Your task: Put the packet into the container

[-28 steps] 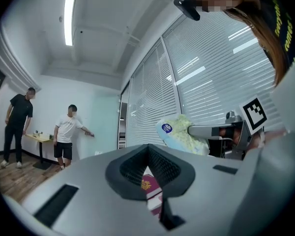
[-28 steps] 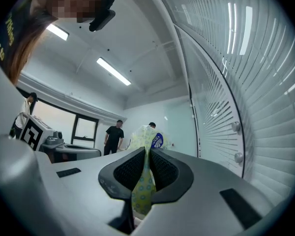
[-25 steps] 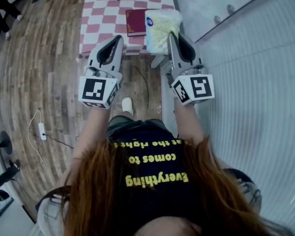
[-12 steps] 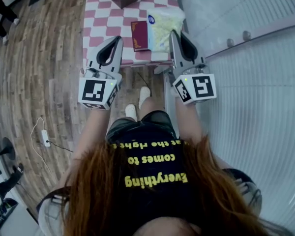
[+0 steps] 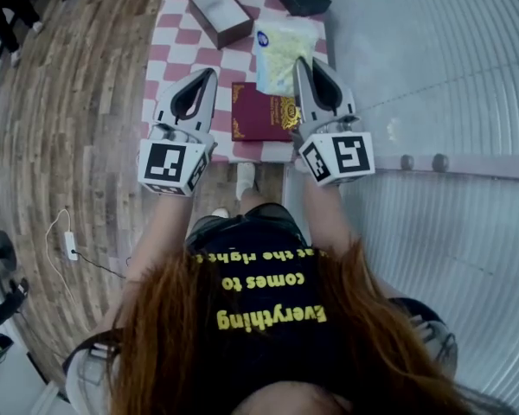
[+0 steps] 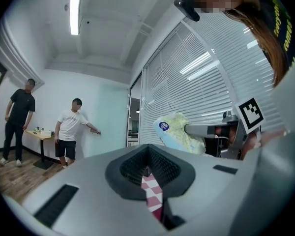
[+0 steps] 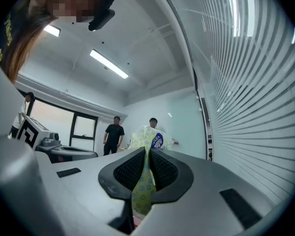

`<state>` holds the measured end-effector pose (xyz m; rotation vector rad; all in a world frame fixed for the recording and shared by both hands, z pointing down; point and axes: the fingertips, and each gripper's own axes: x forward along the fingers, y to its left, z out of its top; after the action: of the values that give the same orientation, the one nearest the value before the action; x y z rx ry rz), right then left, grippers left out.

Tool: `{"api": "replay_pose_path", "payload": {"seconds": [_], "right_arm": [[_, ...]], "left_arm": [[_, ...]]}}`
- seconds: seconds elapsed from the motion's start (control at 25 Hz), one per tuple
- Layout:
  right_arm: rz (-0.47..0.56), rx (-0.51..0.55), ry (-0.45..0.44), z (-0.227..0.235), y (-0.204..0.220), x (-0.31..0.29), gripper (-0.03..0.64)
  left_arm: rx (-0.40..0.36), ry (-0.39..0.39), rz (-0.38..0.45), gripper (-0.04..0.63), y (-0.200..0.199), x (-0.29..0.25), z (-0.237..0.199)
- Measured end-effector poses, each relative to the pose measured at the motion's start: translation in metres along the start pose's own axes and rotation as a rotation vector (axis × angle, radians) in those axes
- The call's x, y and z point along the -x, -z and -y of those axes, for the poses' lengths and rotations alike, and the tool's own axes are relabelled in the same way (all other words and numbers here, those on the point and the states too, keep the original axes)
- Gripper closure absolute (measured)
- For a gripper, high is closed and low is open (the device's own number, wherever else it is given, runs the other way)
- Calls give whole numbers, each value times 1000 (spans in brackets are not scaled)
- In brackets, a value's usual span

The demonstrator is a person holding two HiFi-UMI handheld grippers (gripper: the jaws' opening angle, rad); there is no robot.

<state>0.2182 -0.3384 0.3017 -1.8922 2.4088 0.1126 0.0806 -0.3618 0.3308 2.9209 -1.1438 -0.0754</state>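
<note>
Over checkered table [image 5: 177, 59], packet [image 5: 281, 50] pinched btwn right gripper [image 5: 302, 62] jaws; left gripper [image 5: 208, 73] jaws together, empty.

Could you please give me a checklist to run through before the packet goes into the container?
1. Packet clamped in right gripper: ok.
2. Left gripper empty: ok, jaws together.
3. Container open on top: ok.
4. Container free inside: ok, it looks empty.
5. Packet above container: not ok, the head view shows it to the container's right.
6. Book apart from container: ok.
</note>
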Motion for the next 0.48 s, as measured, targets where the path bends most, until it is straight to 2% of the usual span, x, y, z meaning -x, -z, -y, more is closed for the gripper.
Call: {"api": "replay_pose_path", "payload": {"seconds": [0.24,0.48], "right_arm": [[0,13,-56,36,-2,-53,572],[-8,6,-95,55,2,-84,572]], "left_arm": [[3,-25,6,595,-5,-60,-15],[4,-65,-13,595,-4,-91,-30]]}}
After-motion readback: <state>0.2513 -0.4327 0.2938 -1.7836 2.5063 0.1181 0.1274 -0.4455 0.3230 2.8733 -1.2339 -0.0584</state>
